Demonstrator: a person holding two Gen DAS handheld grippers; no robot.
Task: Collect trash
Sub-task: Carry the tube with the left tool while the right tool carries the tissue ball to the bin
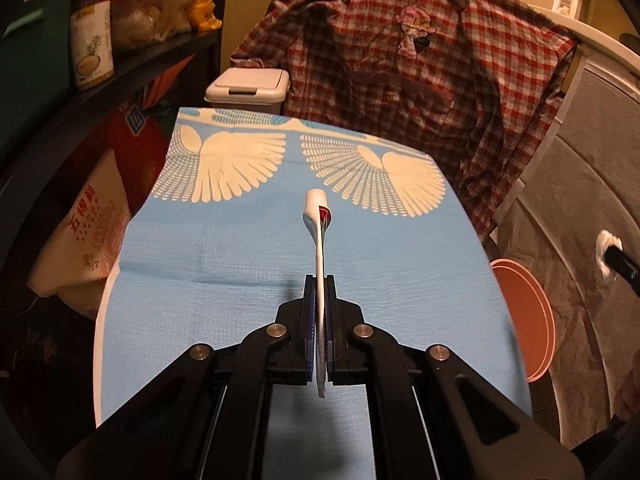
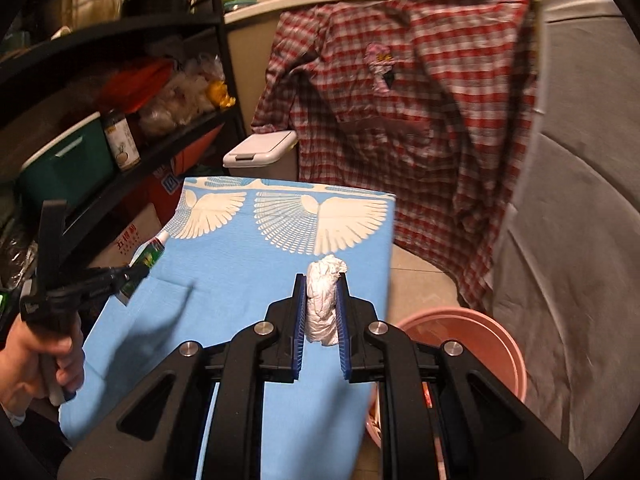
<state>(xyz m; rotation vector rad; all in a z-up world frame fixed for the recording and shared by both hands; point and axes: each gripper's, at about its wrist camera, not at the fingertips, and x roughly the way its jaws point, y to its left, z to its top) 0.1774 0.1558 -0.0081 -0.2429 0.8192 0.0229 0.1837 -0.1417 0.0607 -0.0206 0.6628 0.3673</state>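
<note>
Currently left tool [image 1: 319, 280] is pressed together on a flattened tube [image 1: 318, 236], pinched at its thin tail, held above the blue-clothed counter [image 1: 200, 300]. Right tool [image 2: 321, 304] pinches a wad of tissue [image 2: 323, 300] near the counter's edge; a pink bucket [image 2: 492, 344] sits below. Risks: the tube may pivot or slip from so thin a bite; the soft wad could work loose and miss the bucket.

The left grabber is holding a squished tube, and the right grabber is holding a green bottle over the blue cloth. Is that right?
Not quite. The right gripper holds a crumpled white tissue wad, not a green bottle; the right wrist view shows it pinched between the blue pads. The rest stands: the left gripper does hold a squished tube, and both are above the blue cloth.
</note>
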